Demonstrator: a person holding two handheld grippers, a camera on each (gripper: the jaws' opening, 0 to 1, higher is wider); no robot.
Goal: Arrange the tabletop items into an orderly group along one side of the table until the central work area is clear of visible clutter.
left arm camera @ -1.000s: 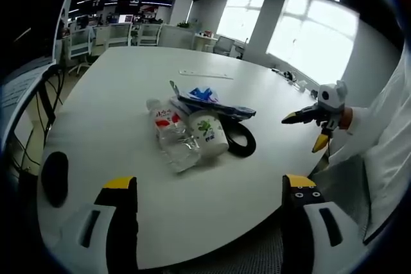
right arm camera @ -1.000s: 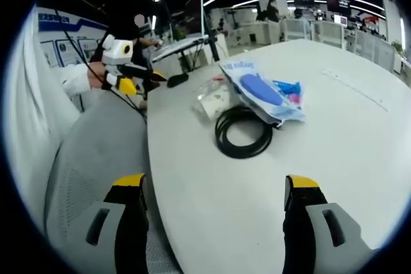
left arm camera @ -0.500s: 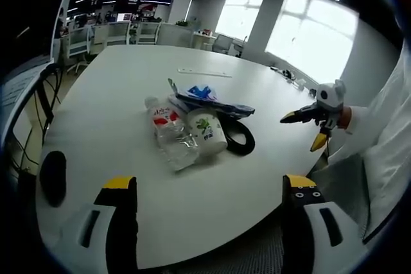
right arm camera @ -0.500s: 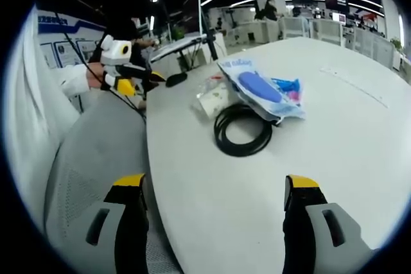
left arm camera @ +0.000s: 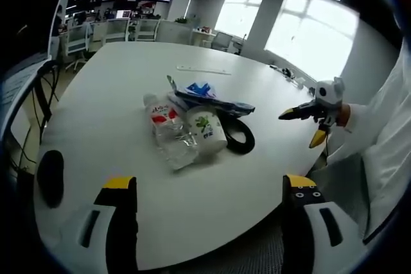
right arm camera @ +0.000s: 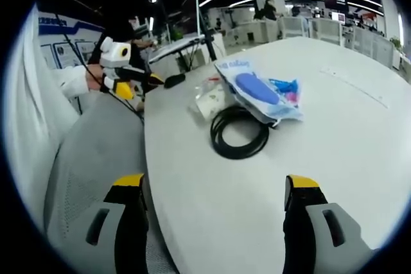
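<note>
Both grippers, the left gripper and the right gripper, hold jaws apart, empty. Centre frame, the left gripper view shows a bottle and cup; the right gripper view shows the cable coil whole.

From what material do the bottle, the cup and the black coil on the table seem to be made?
The bottle looks like thin clear plastic: see-through and creased, with a red label. The cup seems paper or matte white plastic, printed green; I cannot tell which. The black coil looks like rubber- or plastic-sheathed cable: smooth, dull and looped. All lie on the white table.
</note>
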